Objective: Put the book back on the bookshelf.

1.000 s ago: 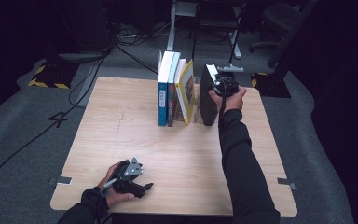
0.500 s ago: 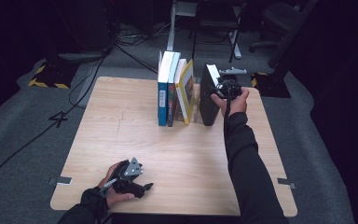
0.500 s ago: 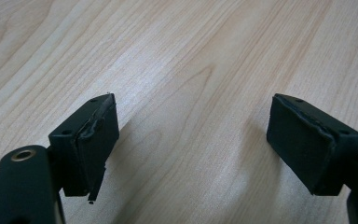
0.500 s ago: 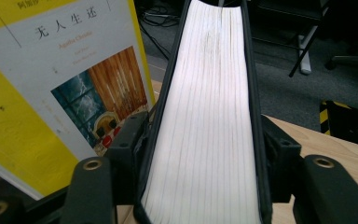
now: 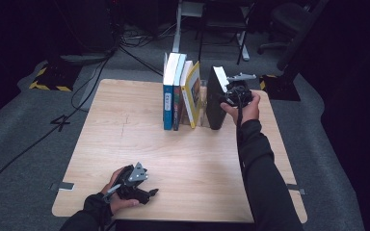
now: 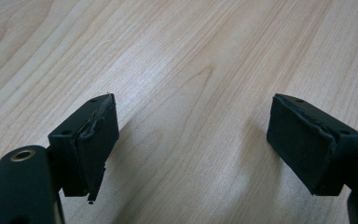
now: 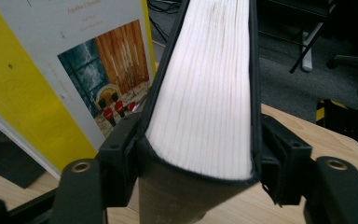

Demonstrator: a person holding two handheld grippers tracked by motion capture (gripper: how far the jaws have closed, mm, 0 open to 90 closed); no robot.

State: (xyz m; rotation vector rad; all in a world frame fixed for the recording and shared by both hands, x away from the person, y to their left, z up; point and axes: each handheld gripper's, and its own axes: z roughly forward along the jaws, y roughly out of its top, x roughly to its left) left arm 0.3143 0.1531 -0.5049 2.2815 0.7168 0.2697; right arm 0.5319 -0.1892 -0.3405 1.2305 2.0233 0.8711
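Note:
A thick black book (image 5: 216,103) stands on its edge at the right end of a row of books on the wooden table (image 5: 125,130). My right gripper (image 5: 229,96) straddles its fore edge. In the right gripper view the black book (image 7: 205,93) shows its white pages between the jaws of my right gripper (image 7: 198,149). Those jaws have just been opening, and the pads still lie against both covers. A yellow book (image 5: 192,94) leans just left of it. Near the front edge my left gripper (image 5: 149,195) rests open on bare wood, seen in its own view (image 6: 193,140) with nothing between the jaws.
A blue book (image 5: 167,94) and another beside it stand at the left of the row. The yellow book's cover (image 7: 23,93) is close beside my right gripper's left jaw. Cables, a chair and stands lie on the dark floor beyond the table's far edge.
The right hand has shifted a little at the black book, whose white page edge now shows more. The left hand and its gripper have stayed put.

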